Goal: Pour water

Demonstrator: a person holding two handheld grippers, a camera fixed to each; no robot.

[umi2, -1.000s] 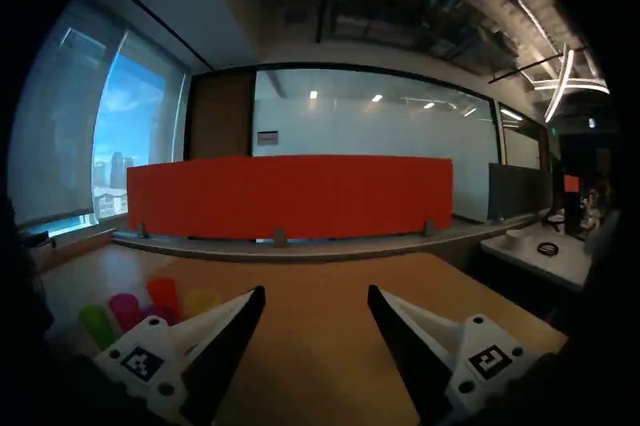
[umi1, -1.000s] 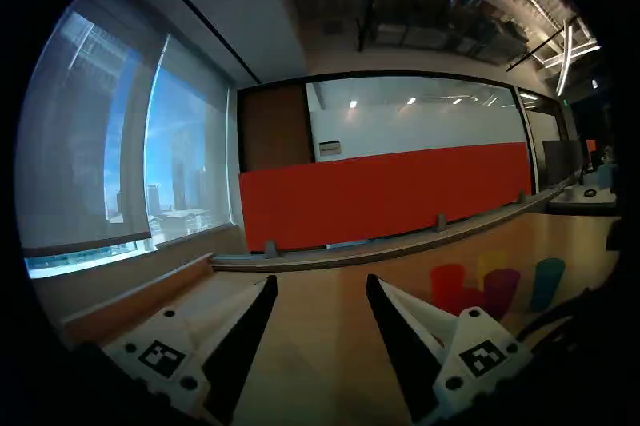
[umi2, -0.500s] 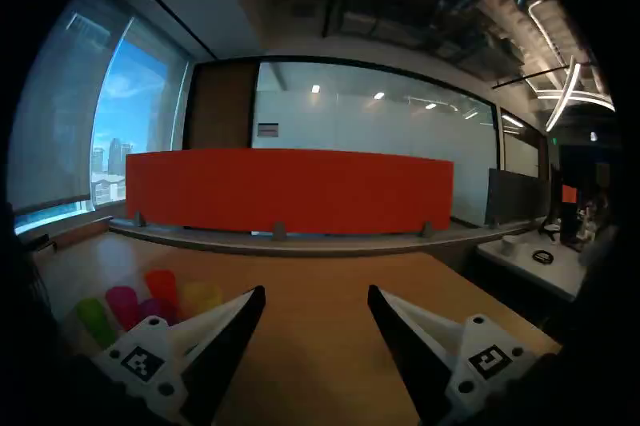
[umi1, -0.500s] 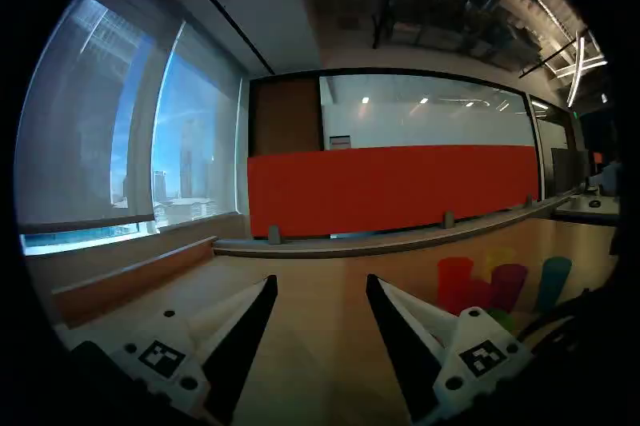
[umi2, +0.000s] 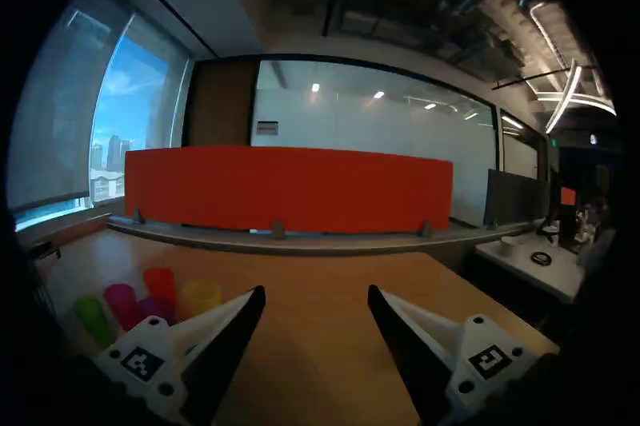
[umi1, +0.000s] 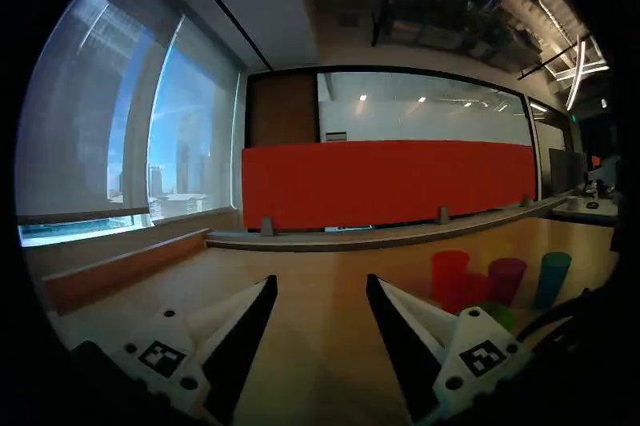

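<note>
We see an office: a red desk divider [umi1: 384,182], a glass partition wall [umi2: 368,126], and high-rise windows [umi1: 120,146].

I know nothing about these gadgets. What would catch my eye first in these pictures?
The long bright orange-red partition panel along the far edge of the wooden desk stands out first, next to the big window with its city skyline. Then comes the cluster of colourful translucent plastic cups standing on the desk. In front, the left gripper and the right gripper hold their white jaws open, gripping nothing.
</note>
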